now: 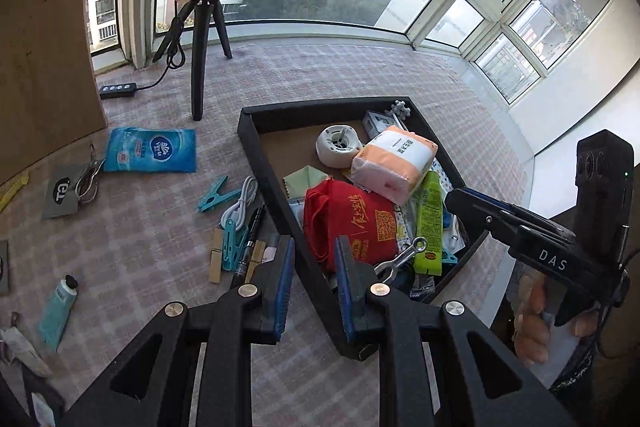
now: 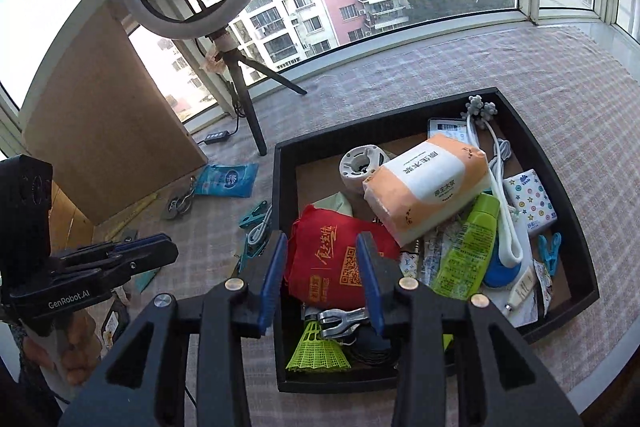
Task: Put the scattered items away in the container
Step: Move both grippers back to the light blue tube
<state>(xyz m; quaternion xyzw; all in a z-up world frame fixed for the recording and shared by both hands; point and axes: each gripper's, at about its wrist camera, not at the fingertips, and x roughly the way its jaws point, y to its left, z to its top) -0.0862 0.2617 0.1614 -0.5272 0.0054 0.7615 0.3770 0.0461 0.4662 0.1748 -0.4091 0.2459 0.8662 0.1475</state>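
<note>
A black tray (image 1: 248, 131) (image 2: 280, 187) holds a red bag (image 1: 344, 219) (image 2: 328, 259), an orange tissue pack (image 1: 394, 163) (image 2: 428, 183), a green tube (image 1: 430, 223) (image 2: 468, 247), a metal clip (image 2: 340, 319) and a green shuttlecock (image 2: 318, 351). Left of it on the checked cloth lie a blue wipes pack (image 1: 152, 151), teal pegs (image 1: 216, 193), a white cable (image 1: 242, 203), wooden pegs (image 1: 216, 259), a pen (image 1: 250, 243) and a small tube (image 1: 58, 311). My left gripper (image 1: 314, 283) hangs open and empty over the tray's near-left wall. My right gripper (image 2: 320, 279) (image 1: 452, 197) is open and empty above the red bag.
A ring light on a black tripod (image 1: 200, 59) (image 2: 248, 107) stands behind the tray, its cable running to a controller (image 1: 118, 91). A brown board (image 1: 40, 47) leans at the left. A key ring with a grey tag (image 1: 64, 193) lies by the wipes. Window sills bound the cloth.
</note>
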